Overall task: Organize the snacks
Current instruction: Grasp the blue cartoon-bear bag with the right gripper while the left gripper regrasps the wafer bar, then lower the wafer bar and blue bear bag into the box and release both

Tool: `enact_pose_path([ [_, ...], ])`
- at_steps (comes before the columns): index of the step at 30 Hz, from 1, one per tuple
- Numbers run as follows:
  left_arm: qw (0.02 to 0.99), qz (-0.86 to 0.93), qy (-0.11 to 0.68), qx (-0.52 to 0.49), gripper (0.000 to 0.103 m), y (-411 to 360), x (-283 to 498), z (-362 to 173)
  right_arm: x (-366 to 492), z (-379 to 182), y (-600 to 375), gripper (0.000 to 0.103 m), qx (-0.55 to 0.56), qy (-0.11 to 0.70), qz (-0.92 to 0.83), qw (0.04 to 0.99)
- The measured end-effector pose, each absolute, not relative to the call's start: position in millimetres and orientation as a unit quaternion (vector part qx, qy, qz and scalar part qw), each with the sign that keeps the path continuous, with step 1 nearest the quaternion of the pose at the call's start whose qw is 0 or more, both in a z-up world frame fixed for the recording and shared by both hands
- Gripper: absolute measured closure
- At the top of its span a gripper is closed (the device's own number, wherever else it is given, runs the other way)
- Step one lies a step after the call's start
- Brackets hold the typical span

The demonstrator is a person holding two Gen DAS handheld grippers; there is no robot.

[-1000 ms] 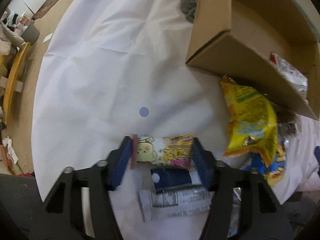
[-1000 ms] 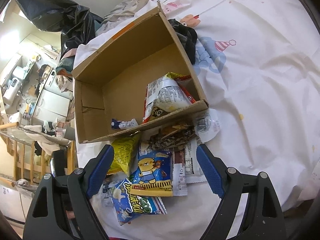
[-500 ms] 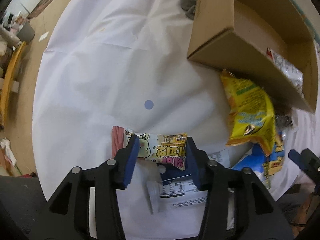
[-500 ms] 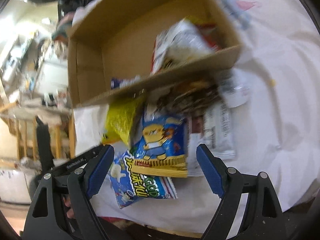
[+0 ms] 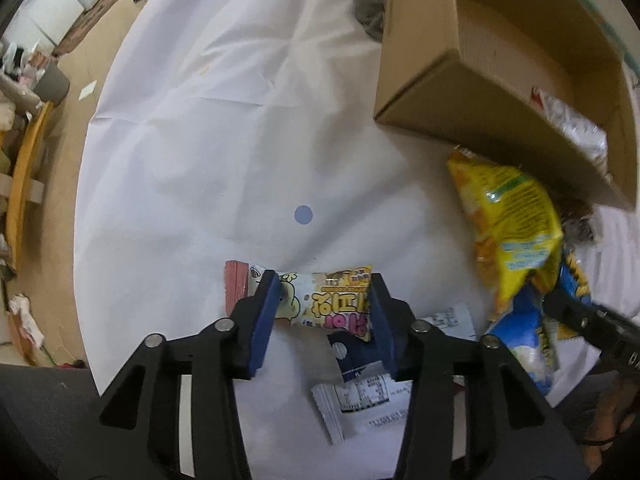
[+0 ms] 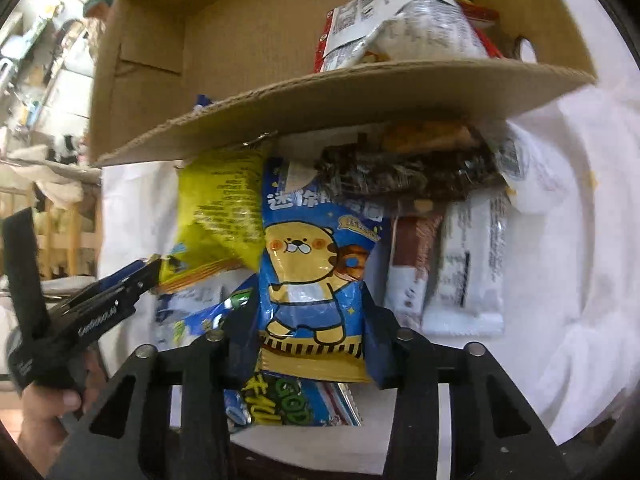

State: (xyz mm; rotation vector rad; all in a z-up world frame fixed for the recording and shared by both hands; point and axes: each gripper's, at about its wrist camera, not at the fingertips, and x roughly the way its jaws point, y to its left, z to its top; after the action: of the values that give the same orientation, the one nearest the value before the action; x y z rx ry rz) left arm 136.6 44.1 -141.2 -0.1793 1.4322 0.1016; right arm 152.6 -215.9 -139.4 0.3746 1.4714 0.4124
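The left tool [image 5: 322, 304] is closing on a yellow-and-pink snack packet [image 5: 332, 300]; the right tool [image 6: 310, 336] is closing on a blue bear packet [image 6: 312, 276].

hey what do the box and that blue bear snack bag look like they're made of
Box: plain brown corrugated cardboard, matte; the cut front edge shows a rough, fluted look.

Blue bear snack bag: glossy printed plastic film, possibly foil-lined; it wrinkles and throws bright highlights. The right gripper has its jaws closing around it.
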Motion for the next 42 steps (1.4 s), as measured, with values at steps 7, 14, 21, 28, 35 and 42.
enact_pose_path([
  [7, 0.752, 0.033, 0.649, -0.112, 0.08, 73, 141, -126, 132, -111, -244, 0.064, 0.229, 0.615, 0.244, 0.714],
  [14, 0.743, 0.045, 0.662, -0.09, 0.081, 65, 147, -113, 124, -100, -255, 0.064, 0.243, 0.593, 0.265, 0.72],
  [21, 0.712, 0.073, 0.691, -0.107, 0.098, 76, 146, -144, 122, -92, -246, 0.064, 0.229, 0.586, 0.273, 0.728],
  [28, 0.767, 0.055, 0.634, -0.081, 0.099, 62, 148, -95, 121, -71, -245, 0.064, 0.237, 0.545, 0.294, 0.749],
  [35, 0.762, 0.057, 0.644, -0.01, 0.023, 59, 166, -106, 121, -62, -256, 0.064, 0.256, 0.518, 0.292, 0.762],
  [42, 0.749, 0.033, 0.654, 0.105, 0.041, 27, 197, -145, 123, -61, -256, 0.064, 0.253, 0.517, 0.285, 0.766],
])
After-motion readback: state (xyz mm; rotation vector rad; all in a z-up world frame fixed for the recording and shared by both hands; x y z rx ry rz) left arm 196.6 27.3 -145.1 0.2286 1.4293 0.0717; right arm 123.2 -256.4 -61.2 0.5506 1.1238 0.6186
